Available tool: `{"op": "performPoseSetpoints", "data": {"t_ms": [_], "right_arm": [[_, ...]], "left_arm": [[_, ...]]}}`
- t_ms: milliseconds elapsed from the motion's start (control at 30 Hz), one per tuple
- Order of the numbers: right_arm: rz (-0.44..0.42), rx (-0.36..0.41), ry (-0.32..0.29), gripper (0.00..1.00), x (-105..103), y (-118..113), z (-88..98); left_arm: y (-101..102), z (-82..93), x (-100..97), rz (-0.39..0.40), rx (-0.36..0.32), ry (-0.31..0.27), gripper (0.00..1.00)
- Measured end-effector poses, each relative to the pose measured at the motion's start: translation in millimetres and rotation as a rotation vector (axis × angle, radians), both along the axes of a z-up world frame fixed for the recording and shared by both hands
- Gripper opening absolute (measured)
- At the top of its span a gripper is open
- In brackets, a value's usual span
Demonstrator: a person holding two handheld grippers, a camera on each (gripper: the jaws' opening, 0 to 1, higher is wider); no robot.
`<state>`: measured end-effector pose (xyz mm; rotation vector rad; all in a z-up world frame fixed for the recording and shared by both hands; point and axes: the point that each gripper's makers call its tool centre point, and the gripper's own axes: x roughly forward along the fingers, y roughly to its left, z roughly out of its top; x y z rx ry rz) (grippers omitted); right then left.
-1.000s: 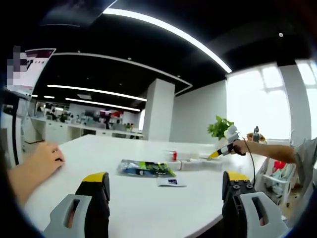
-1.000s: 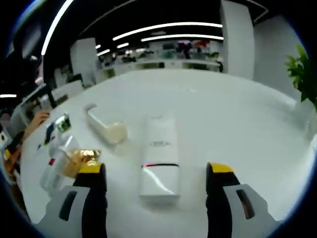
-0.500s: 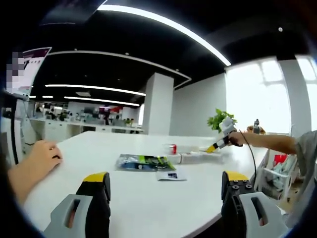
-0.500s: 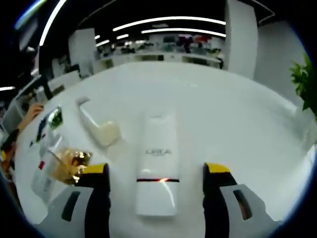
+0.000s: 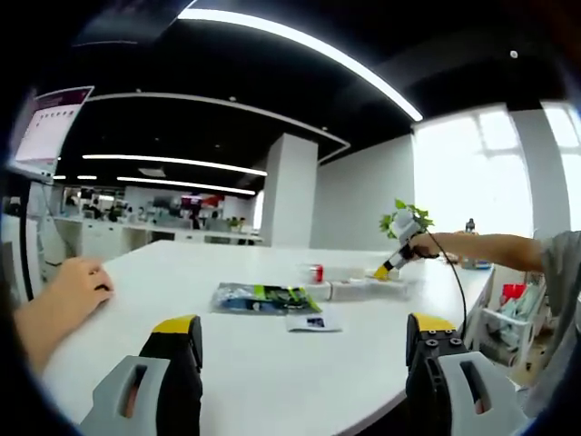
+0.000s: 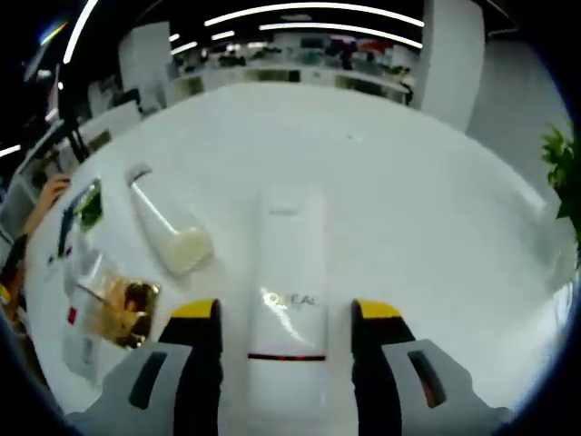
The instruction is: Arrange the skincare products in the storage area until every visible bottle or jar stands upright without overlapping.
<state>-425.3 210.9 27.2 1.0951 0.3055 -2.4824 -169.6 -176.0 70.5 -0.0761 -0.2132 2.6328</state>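
Bright strip lights run over an open office where a broad white table (image 6: 408,182) carries the skincare items. In the right gripper view, a tall white tube with a red band (image 6: 289,300) lies flat between the parted jaws of the right gripper (image 6: 286,313), a cream-filled clear bottle (image 6: 168,227) lies on its side at ten o'clock, and a clear jar with gold contents (image 6: 113,309) sits at nine o'clock. In the left gripper view, the left gripper (image 5: 300,329) hangs open above the table's near edge, a flat green-and-blue packet (image 5: 259,297) lying at twelve o'clock.
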Motion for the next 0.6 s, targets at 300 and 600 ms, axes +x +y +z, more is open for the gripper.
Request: {"op": "performPoseSetpoints", "data": {"t_ms": [300, 600], "right_arm": [[-0.017, 0.052, -0.087, 0.33, -4, 1, 4.5], [-0.04, 0.092, -0.184, 0.32, 5, 2, 1.7]], "left_arm": [[0, -1.9, -1.1, -0.003, 0.002, -0.006, 0.96], [-2, 0.6, 0.9, -0.001, 0.007, 0.002, 0.96]]}}
